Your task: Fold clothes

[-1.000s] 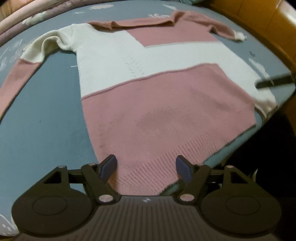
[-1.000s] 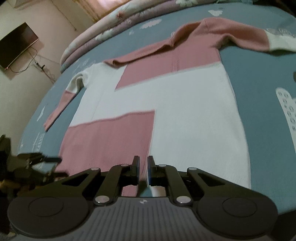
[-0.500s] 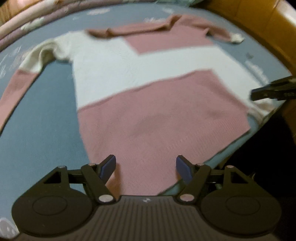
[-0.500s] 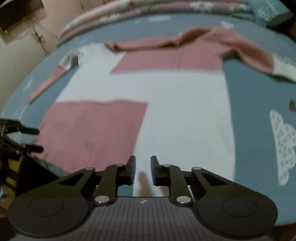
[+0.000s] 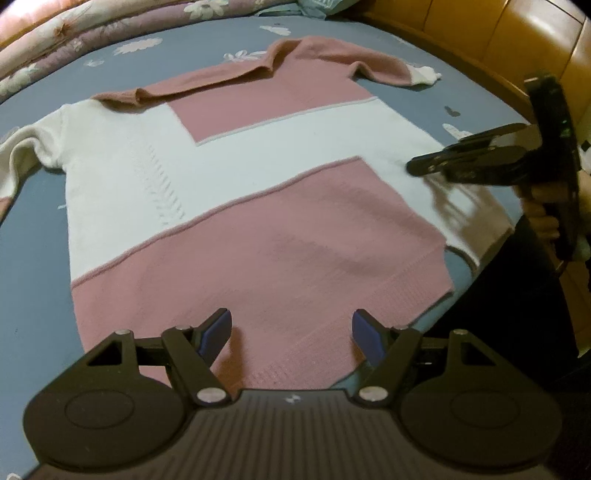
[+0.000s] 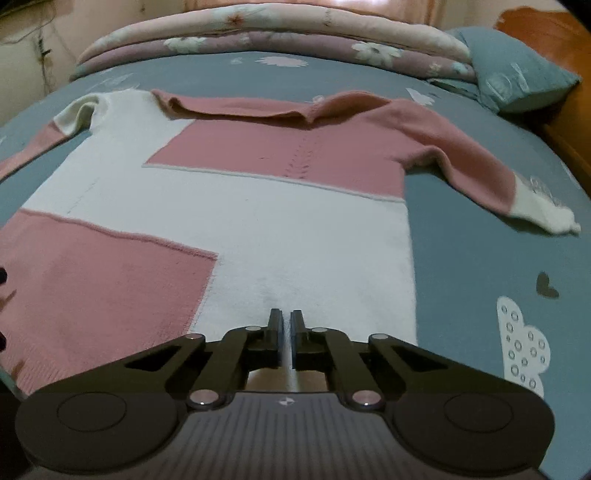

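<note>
Here: sweater [image 6: 258, 229] flat on blue bedsheet [image 6: 480, 258]; left jaws wide, right jaws together, empty.

A bed [image 6: 480, 258] covered by a grey-blue sheet printed with white flowers, a dotted white cloud [image 6: 522, 350] and a small dark heart [image 6: 546, 286]. Folded floral quilts [image 6: 277, 35] in pink and mauve lie along the far edge, beside a blue-grey pillow [image 6: 517, 74]. Orange-brown wooden panelling [image 5: 498, 40] borders one side; a pale wall [image 6: 22, 59] with dangling cables stands behind. Lighting is dim and warm.
</note>
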Demonstrator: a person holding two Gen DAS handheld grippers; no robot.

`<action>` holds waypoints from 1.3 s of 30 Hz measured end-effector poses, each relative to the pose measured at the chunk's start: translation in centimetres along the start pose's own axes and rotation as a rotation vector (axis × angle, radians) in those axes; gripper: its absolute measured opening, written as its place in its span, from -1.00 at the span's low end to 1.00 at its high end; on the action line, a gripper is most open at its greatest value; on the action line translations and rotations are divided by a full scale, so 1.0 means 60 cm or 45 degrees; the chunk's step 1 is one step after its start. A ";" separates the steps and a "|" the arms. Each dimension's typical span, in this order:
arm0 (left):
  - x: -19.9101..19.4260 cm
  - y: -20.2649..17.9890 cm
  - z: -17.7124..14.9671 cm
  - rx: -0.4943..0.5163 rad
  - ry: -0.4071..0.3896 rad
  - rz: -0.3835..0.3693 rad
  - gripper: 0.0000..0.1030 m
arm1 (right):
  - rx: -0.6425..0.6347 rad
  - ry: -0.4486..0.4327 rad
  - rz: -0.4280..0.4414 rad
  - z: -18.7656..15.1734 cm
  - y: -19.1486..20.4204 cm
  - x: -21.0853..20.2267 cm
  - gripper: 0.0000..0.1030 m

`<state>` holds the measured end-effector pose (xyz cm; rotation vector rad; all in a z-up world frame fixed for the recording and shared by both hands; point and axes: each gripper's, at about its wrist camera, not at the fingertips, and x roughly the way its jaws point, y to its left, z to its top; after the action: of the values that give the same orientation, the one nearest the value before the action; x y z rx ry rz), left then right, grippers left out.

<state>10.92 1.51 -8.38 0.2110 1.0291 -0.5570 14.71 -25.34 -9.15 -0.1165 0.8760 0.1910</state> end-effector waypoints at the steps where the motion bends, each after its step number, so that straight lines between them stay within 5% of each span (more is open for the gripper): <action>1: 0.002 0.002 -0.001 -0.006 0.008 0.003 0.40 | 0.019 -0.002 -0.005 -0.001 -0.005 -0.002 -0.91; 8: 0.015 0.012 -0.012 -0.034 0.049 0.024 0.40 | 0.076 0.018 0.026 -0.002 -0.027 -0.015 -0.90; 10: 0.012 0.010 -0.012 -0.029 0.044 0.015 0.40 | 0.115 -0.012 0.079 -0.004 -0.034 -0.035 -0.70; 12: 0.012 0.008 -0.012 -0.021 0.042 0.008 0.40 | 0.131 -0.034 0.070 -0.011 -0.042 -0.054 -0.38; 14: 0.015 0.008 -0.012 -0.015 0.049 0.011 0.41 | 0.108 -0.049 0.003 -0.020 -0.044 -0.064 -0.26; 20: 0.020 0.005 -0.010 -0.010 0.053 0.018 0.44 | 0.086 0.005 -0.105 -0.049 -0.054 -0.039 -0.44; 22: 0.020 0.004 -0.010 -0.014 0.055 0.023 0.44 | 0.088 0.010 -0.161 -0.052 -0.055 -0.035 -0.88; 26: 0.019 0.005 -0.014 -0.021 0.053 0.024 0.45 | 0.238 0.016 -0.106 -0.046 -0.086 -0.045 -0.90; 29: 0.019 0.005 -0.014 -0.018 0.057 0.021 0.47 | 0.331 -0.027 -0.010 -0.037 -0.110 -0.059 -0.59; 33: 0.022 0.003 -0.011 -0.018 0.063 0.026 0.50 | 0.376 -0.058 -0.048 -0.012 -0.135 -0.030 -0.33; 35: 0.022 0.001 -0.012 -0.018 0.063 0.030 0.50 | 0.390 -0.035 -0.037 -0.008 -0.140 -0.008 -0.35; 36: 0.021 0.002 -0.012 -0.020 0.064 0.029 0.50 | 0.398 -0.024 -0.032 -0.006 -0.142 0.002 -0.73; 39: 0.020 0.005 -0.014 -0.032 0.063 0.025 0.50 | 0.503 -0.024 -0.023 -0.009 -0.162 0.010 -0.82</action>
<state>10.93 1.68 -9.86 0.2134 1.0804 -0.5233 16.73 -34.86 -9.72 0.2456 0.8785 -0.0001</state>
